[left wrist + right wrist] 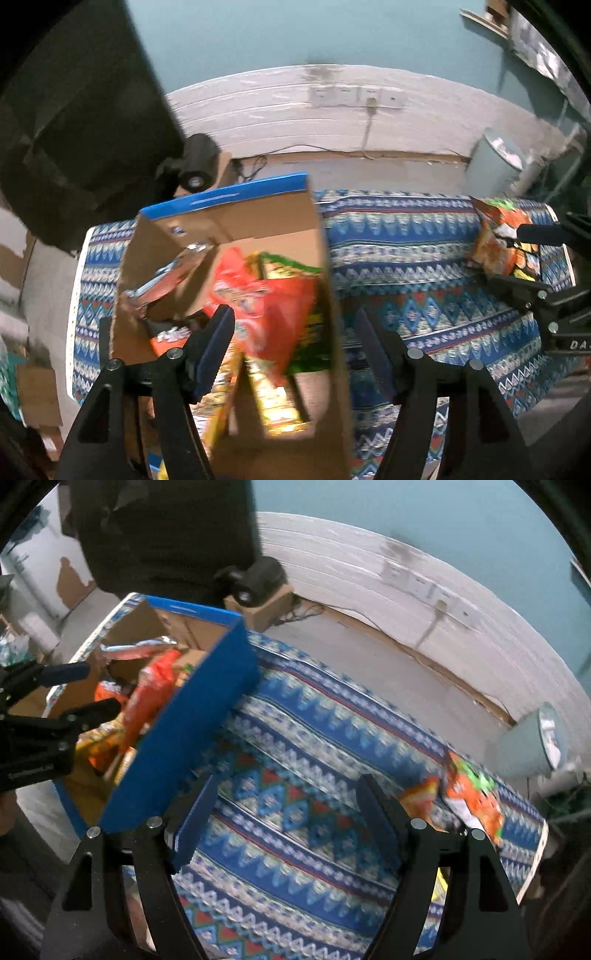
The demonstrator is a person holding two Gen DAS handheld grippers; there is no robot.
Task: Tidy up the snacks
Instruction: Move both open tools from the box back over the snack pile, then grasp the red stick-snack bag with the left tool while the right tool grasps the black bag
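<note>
Inside blue box [221, 229], blurred snack packets [269, 314], labels unreadable

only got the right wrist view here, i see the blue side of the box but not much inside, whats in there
Observer: The cardboard box holds several packets; a red-orange snack bag lies on top.
Operator: left gripper holding anything
Observer: No. The left gripper hangs open over the box with nothing pressed between its fingers.
Operator: any divider inside
Observer: Yes, a cardboard divider stands left of the red-orange bag, with another packet behind it.
</note>
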